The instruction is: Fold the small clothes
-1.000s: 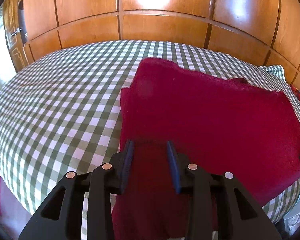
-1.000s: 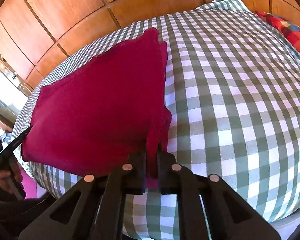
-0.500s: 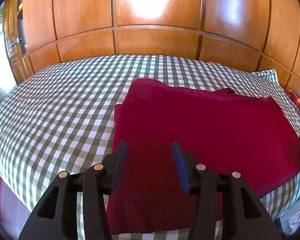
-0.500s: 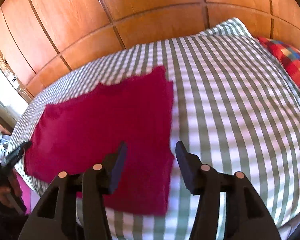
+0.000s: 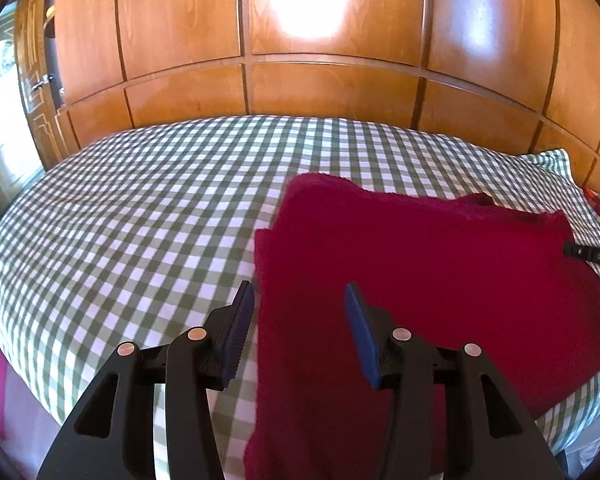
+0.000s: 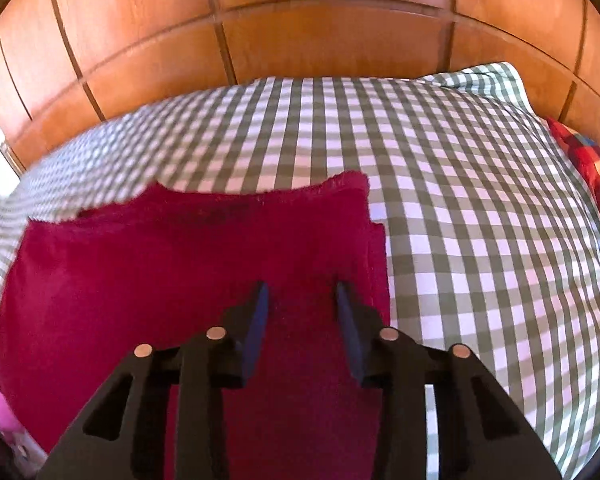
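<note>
since a second ago both grippers have let go of the red garment [image 5: 440,280] and backed off it: the right gripper [image 6: 302,300] was clamped on a raised edge back then, now it hangs over the cloth with nothing pinched, and its jaws are closing again with only air between them. the left gripper [image 5: 300,308] stands partly open, empty, its left finger over the checked bedspread [image 5: 140,220] and its right one over the cloth's near-left edge.

the garment lies flat on the bed, already doubled over by the look of the layered edges on both short ends. it sits toward the near edge of the bed, with the wooden wall panels [image 5: 320,80] well behind it.

for doing the next fold well, judging from this: each gripper should come down on one end of the same side and pinch through all the layers, not just the top one, then lift evenly so the stack doesn't skew. the right end shows a stepped under-layer poking out, so that's the bit likely to slip.

the long axis runs left to right across the bed, roughly parallel to the wall. what looks like a neckline dip sits on the far edge, so the top probably points toward the wall, though that's a guess.
</note>
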